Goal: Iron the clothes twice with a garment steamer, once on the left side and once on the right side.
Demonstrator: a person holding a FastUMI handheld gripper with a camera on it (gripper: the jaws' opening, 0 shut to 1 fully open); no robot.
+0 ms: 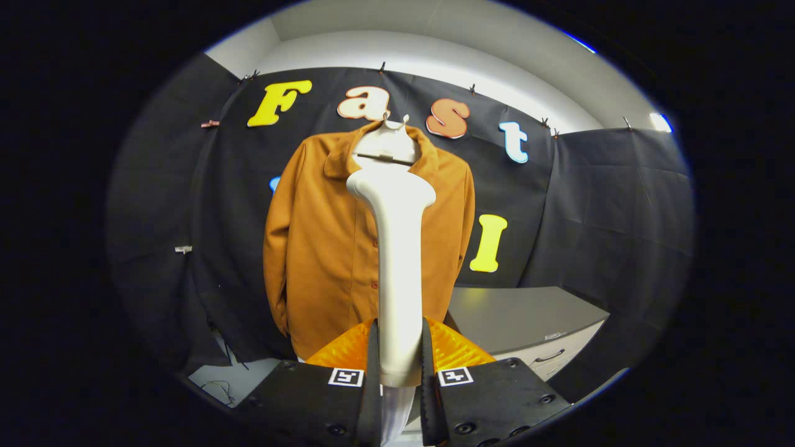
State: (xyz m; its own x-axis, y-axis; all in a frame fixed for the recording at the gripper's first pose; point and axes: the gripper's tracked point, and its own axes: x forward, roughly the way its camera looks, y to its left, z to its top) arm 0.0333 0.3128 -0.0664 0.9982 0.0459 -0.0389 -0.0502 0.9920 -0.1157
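My fingers (399, 372) are clamped on the white garment steamer (397, 261), one pressing each side of its handle low down, so the handle stands upright between them and rises straight ahead of me. Its broad head sits up at the collar of the brown shirt (323, 248), in front of the open neck; I cannot tell whether the head touches the cloth or stands just off it.

The shirt hangs on a white hanger (386, 148) against the black cloth wall (590, 205), which is pinned up along its top edge with small clips. It hangs full length, its front facing me, a row of buttons running down beside the steamer's handle and one sleeve hanging down along the side.

Beyond my fingers and lower, beside the shirt's hem, stands a grey cabinet (528, 320) with a flat bare top and a pale drawer front with a dark handle. On the other side, below the shirt, a pale surface with a thin cord lying on it shows. Above the cloth the room's wall and ceiling (435, 37) are plain white.
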